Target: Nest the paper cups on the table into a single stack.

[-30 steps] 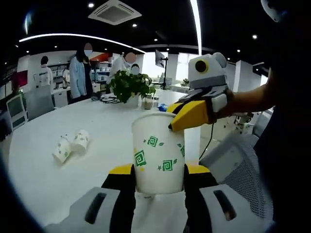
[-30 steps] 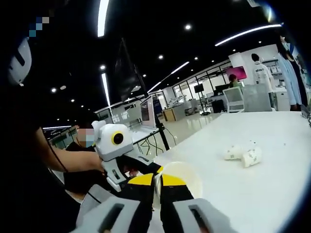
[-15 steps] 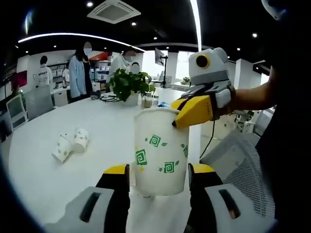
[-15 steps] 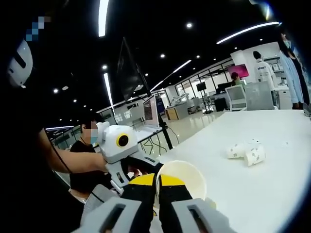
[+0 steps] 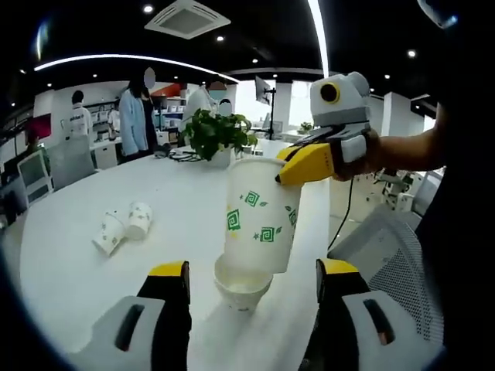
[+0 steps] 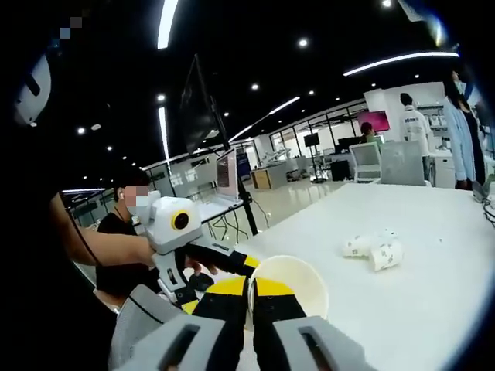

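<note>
Two paper cups sit at the middle of the left gripper view: a tall printed paper cup (image 5: 259, 216) with green square-spiral marks, raised and tilted, and a lower cup (image 5: 243, 287) standing upright on the white bench (image 5: 77, 270) just beneath it. The printed cup's base hangs at the lower cup's mouth (whether it touches the rim I cannot tell). The right tool (image 5: 298, 164) comes in from the right of that view, its yellow jaws pressed together on the printed cup's upper rim. The left tool (image 5: 251, 282) has its jaws spread wide, one on each side of the lower cup and apart from it, gripping nothing.

In the right gripper view the right tool (image 6: 248, 290) rises from the bottom with its jaws pinched on the near rim of the cup (image 6: 288, 284), whose pale inside faces the camera; the left tool (image 6: 193, 251), held in a person's hand, lies just beside it to the left.

Farther off on the bench two more small paper cups (image 5: 124, 228) lie on their sides, close together and well apart from both tools; they show again in the right gripper view (image 6: 371, 249). A potted green plant (image 5: 216, 135) stands at the bench's far end, with people standing behind it.
</note>
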{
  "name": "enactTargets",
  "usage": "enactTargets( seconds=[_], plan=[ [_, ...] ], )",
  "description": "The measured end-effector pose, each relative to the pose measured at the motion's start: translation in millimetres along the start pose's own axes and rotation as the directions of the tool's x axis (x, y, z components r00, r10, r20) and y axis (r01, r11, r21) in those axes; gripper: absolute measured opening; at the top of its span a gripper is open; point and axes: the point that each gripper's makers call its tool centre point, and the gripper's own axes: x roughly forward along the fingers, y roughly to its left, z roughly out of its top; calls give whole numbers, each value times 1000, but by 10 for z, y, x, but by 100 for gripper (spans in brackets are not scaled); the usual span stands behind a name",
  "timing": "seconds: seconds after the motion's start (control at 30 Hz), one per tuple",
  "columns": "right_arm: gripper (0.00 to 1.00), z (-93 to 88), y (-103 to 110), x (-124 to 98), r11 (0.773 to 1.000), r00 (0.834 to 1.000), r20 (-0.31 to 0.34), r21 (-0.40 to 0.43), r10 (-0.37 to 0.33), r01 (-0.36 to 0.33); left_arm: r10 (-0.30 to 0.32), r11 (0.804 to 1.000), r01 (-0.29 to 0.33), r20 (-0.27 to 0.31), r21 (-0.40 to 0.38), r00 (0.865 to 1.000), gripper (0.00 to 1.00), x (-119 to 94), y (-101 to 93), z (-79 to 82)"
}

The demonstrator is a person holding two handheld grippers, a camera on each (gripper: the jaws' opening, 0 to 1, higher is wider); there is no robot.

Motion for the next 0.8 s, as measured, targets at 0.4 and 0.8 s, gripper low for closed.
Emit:
enactTargets(
  seconds=[0.4,0.8],
  plan=[
    [0,-165,-113,6,996,996,-69,-68,-62,57,59,998,-59,5,-29,998,77,-95,128,-68],
    [0,-337,-204,80,992,988,-113,-85,-106,97,91,994,-91,13,-55,996,83,-127,154,-73]
  ],
)
